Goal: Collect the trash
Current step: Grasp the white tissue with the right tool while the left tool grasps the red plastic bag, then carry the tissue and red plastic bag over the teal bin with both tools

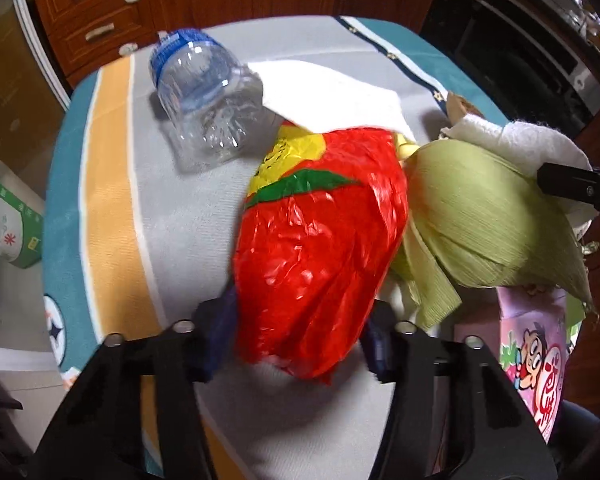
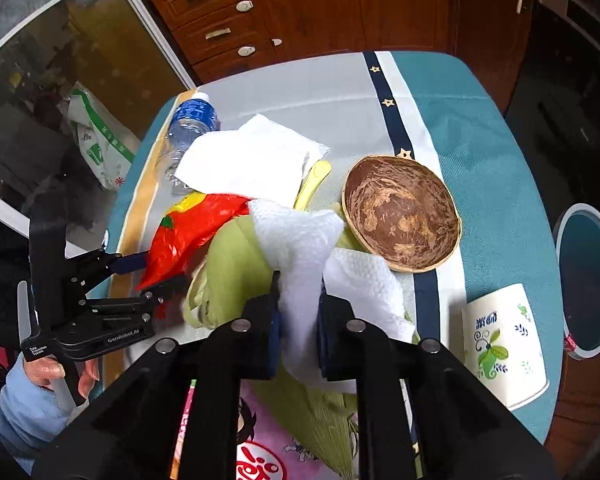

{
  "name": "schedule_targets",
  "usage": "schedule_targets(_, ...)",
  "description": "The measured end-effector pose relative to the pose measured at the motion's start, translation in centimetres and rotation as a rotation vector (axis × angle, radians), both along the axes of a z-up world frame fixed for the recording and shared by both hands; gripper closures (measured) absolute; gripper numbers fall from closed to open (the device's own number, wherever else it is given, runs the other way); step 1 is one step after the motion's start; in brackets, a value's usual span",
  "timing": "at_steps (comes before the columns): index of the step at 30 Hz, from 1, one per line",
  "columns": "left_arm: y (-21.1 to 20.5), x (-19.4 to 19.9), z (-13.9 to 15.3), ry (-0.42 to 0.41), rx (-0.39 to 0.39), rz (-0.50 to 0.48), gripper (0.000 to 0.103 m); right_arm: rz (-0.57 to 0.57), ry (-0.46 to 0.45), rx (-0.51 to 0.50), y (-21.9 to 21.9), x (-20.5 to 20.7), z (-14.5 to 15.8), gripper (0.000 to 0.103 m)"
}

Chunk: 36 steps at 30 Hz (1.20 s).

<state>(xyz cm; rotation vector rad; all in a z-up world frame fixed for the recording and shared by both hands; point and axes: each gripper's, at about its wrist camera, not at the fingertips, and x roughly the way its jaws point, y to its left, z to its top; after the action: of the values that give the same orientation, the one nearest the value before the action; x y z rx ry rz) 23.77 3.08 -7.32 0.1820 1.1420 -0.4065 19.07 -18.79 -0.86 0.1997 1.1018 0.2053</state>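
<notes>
Striped tabletop [image 2: 332, 92] below: right gripper [image 2: 298, 320] pinches white tissue [image 2: 300, 248], left gripper [image 1: 300, 344] clamps red bag [image 1: 320, 240]; both should lift straight, holding firm.

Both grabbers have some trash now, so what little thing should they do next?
Probably lift both a little, straight up. The right gripper has its jaws pinched on the crumpled white paper towel, and the left gripper squeezes the red plastic bag. Both pieces lie against the corn husk, so a slow lift should free them before heading to the bin.
</notes>
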Motion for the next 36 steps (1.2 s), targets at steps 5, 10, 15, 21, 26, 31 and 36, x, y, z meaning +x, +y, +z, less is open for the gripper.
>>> schedule_targets(5,0.6,-1.9,2.4,-0.054,0.006,0.018,0.074,0.001,-0.04,0.02,-0.5,-1.3,1.5,0.092)
schedule_targets(10,0.8,-4.3,5.8,-0.104,-0.002,0.03,0.074,-0.008,-0.085,0.083,-1.6,-2.8,3.7,0.092)
schedule_targets(15,0.4,-6.1,10.0,-0.171,-0.018,0.017,0.074,-0.025,-0.134,0.116,-3.1,-4.3,5.4,0.092)
schedule_targets(21,-4.0,-7.2,13.3,-0.211,-0.031,-0.085,0.074,-0.072,-0.178,0.163,-6.1,-6.1,6.8,0.092)
schedule_targets(26,-10.3,-7.2,14.5,-0.206,-0.042,-0.185,0.074,-0.164,-0.225,0.198,-10.9,-8.1,8.1,0.092)
schedule_targets(31,-17.0,-7.1,14.5,-0.171,-0.046,-0.281,0.074,-0.27,-0.264,0.214,-16.6,-10.2,8.6,0.092)
schedule_targets(36,-24.3,-6.9,13.3,-0.102,-0.028,-0.383,0.074,-0.386,-0.28,0.221,-22.9,-12.2,8.0,0.092)
